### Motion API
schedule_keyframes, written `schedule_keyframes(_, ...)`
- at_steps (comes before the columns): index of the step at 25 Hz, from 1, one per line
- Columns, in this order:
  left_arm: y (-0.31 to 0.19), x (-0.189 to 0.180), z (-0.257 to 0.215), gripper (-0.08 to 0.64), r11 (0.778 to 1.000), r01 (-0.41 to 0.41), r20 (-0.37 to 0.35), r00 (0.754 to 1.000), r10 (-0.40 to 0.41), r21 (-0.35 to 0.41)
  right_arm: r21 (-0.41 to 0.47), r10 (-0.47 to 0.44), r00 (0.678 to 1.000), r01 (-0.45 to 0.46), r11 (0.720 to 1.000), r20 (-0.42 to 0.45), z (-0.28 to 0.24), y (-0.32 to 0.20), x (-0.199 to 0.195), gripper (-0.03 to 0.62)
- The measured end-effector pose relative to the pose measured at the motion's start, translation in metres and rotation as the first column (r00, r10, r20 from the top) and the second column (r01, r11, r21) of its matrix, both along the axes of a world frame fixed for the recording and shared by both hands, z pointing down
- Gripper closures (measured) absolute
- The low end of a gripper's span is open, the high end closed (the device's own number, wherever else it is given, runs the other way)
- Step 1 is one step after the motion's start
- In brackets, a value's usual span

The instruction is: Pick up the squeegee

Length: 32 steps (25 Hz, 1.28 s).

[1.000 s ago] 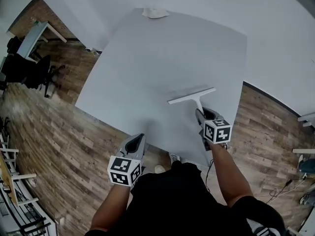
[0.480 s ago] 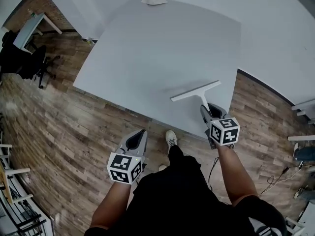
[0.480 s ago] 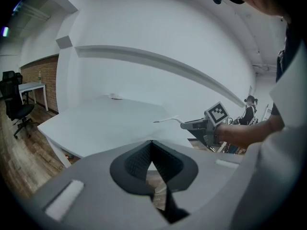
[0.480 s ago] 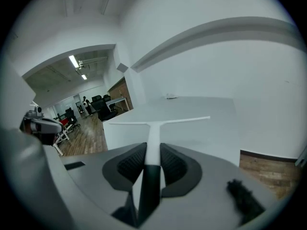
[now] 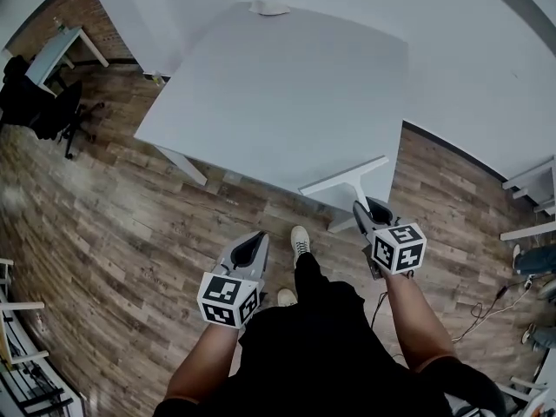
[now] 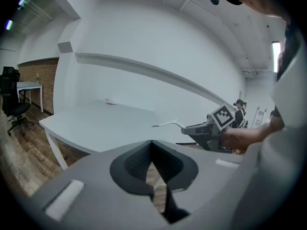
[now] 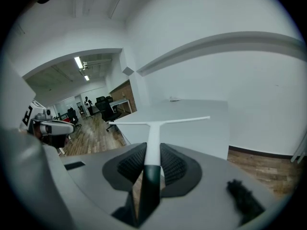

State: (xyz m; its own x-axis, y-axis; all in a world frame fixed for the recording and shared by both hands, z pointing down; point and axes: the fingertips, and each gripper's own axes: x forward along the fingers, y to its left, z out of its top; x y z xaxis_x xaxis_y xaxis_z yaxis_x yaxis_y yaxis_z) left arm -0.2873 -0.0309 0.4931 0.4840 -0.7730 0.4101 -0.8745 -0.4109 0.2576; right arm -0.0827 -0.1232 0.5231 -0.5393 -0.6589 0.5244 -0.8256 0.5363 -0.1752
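White squeegee (image 5: 346,174) pinched by right claw (image 5: 363,208) | left claw (image 5: 257,239) pressed together

White table (image 5: 261,85), black chair (image 5: 33,102) on wooden floor (image 5: 113,233)

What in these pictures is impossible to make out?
White thing at the table's far edge: too small in the head view to name.
Squeegee's handle end: hidden within the right gripper in its own view.
Distant person, left gripper view: too small for detail.
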Motion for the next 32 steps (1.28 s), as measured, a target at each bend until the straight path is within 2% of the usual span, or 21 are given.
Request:
schedule_keyframes(5,0.012,0.036,-0.009,0.554,0.998,-0.055,-0.039,0.998,0.056,0.019,0.008,-0.007,1.000,0.007,1.000,0.016,-0.027,0.039,0.007,0.496)
schedule_keyframes(10,0.016,0.078,-0.021,0.554,0.995,-0.102,-0.046,0.994,0.103,0.017,-0.007,-0.007,1.000,0.007,1.000,0.026,-0.040,0.052,0.030,0.497)
schedule_keyframes(14,0.014,0.103,-0.026,0.554,0.997,-0.070,-0.046,0.996,0.071,0.027,0.020,-0.025,0.999,0.024,1.000,0.032,-0.055,0.059,0.057,0.497)
schedule_keyframes(18,0.010,0.130,-0.029,0.554,0.999,0.001,-0.042,0.999,0.000,0.043,0.055,-0.077,0.996,0.074,0.996,0.052,-0.068,0.072,0.090,0.497)
schedule_keyframes(22,0.021,0.176,-0.038,0.554,0.996,0.050,-0.053,0.998,-0.046,0.079,0.088,-0.121,0.989,0.113,0.990,0.081,-0.081,0.095,0.128,0.497)
schedule_keyframes(26,0.035,0.222,-0.048,0.554,0.994,0.045,-0.050,0.998,-0.040,0.103,0.116,-0.158,0.974,0.140,0.983,0.164,-0.097,0.117,0.160,0.497)
schedule_keyframes(28,0.039,0.235,-0.050,0.554,0.993,0.049,-0.053,0.998,-0.044,0.103,0.132,-0.165,0.965,0.140,0.981,0.205,-0.103,0.125,0.172,0.497)
schedule_keyframes(32,0.047,0.255,-0.053,0.554,0.994,0.039,-0.037,0.999,-0.035,0.104,0.126,-0.149,0.961,0.123,0.984,0.231,-0.103,0.131,0.190,0.497)
